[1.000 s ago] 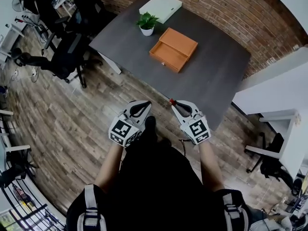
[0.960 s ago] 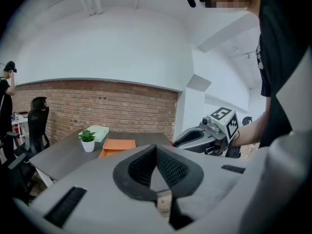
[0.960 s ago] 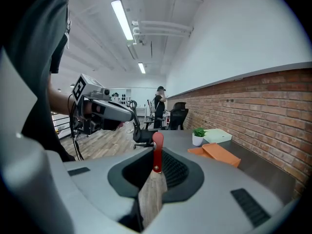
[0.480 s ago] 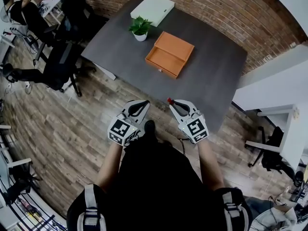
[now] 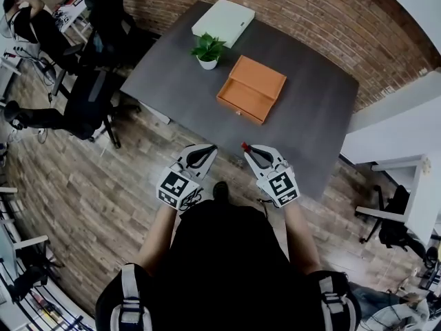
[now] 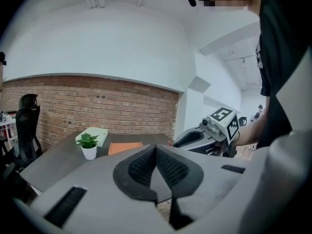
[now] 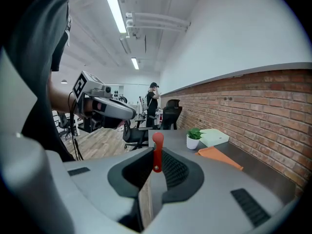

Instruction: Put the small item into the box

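Observation:
An orange box point(image 5: 251, 88) lies open on the dark grey table point(image 5: 310, 116), its lid point(image 7: 219, 156) flat. My right gripper point(image 5: 248, 150) hovers short of the table's near edge, shut on a small red item point(image 5: 244, 145). In the right gripper view the red item point(image 7: 157, 152) stands upright between the pads of my right gripper point(image 7: 155, 167). My left gripper point(image 5: 207, 150) is level with it on the left, over the wooden floor. Its jaws are shut and empty in the left gripper view point(image 6: 156, 152). The box point(image 6: 125, 147) is well ahead of both.
A potted plant point(image 5: 209, 50) and a flat white box point(image 5: 223, 21) sit at the table's far left. Black office chairs point(image 5: 96, 88) stand on the floor to the left. A brick wall point(image 5: 331, 19) runs behind the table, and a white desk point(image 5: 393, 136) stands to the right.
The head view has shifted slightly, so the table and box sit a little differently in it. Both grippers keep the same pose, and the red item stays in the right one.

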